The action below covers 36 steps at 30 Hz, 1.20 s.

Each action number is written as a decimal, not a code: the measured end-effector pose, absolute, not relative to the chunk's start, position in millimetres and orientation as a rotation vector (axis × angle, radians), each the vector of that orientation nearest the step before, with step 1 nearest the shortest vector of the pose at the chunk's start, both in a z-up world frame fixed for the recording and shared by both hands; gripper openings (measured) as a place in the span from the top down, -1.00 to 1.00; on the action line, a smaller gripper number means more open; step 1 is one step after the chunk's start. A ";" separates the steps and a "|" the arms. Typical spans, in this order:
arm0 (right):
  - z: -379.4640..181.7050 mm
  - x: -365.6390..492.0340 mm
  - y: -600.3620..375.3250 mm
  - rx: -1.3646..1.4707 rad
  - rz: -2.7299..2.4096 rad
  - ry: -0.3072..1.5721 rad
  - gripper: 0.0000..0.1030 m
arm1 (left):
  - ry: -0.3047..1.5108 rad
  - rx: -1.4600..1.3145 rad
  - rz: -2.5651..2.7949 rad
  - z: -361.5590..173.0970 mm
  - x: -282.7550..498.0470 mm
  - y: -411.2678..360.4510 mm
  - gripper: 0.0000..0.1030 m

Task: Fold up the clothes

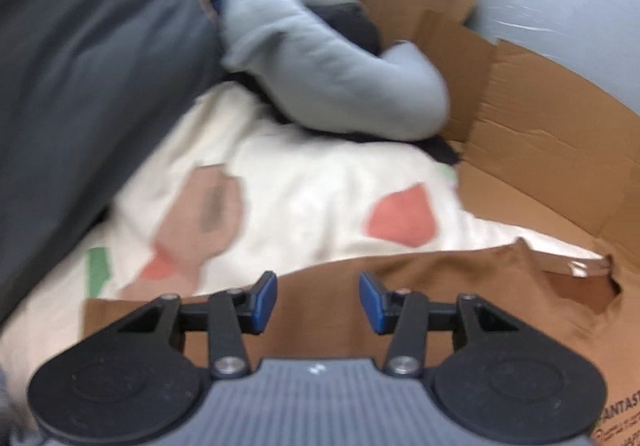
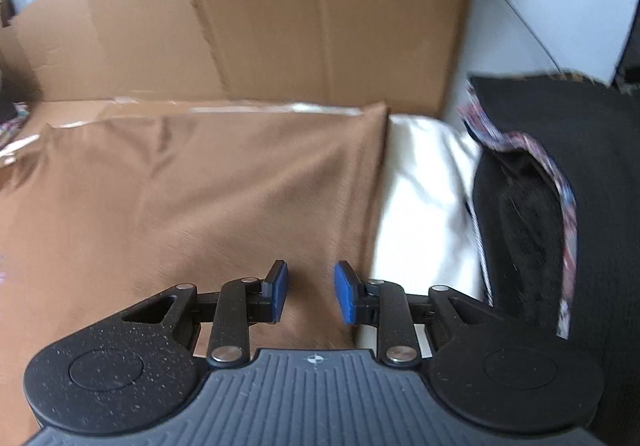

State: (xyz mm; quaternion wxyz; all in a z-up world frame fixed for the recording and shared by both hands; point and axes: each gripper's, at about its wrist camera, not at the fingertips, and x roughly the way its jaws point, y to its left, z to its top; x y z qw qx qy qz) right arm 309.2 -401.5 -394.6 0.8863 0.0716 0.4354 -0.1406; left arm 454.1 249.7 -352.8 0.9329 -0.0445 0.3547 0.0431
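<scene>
In the left wrist view, blurred by motion, a dark grey cloth (image 1: 92, 78) fills the area far left of the left gripper (image 1: 318, 300). Ahead of the gripper lies a white cloth (image 1: 304, 182) printed with pink, red and green shapes. Beyond it a light grey garment (image 1: 320, 66) is heaped over something dark. To the right and behind stand cardboard (image 1: 540, 150) panels, one torn near the gripper's right side. Directly under and just ahead of the gripper lies a brown garment (image 1: 340, 286). The left gripper's blue-padded jaws stand partly apart with nothing between them, above the brown fabric and not gripping it. In the right wrist view, the same brown garment (image 2: 200, 198) spreads flat to the left of and ahead of the right gripper (image 2: 310, 296), its far edge against a taped seam of the cardboard (image 2: 280, 14) wall. Its straight right edge runs ahead of the gripper, a little to the right. The right gripper's jaws stand a little apart, narrower than the left's, and hold nothing; the brown fabric lies beneath them. Right of that edge a white cloth (image 2: 424, 186) shows, and farther right a black garment (image 2: 560, 174) with a patterned trim.
</scene>
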 end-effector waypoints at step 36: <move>-369.0 446.7 -327.5 0.194 -0.116 0.829 0.51 | 0.846 -0.025 0.018 -390.0 526.1 154.1 0.46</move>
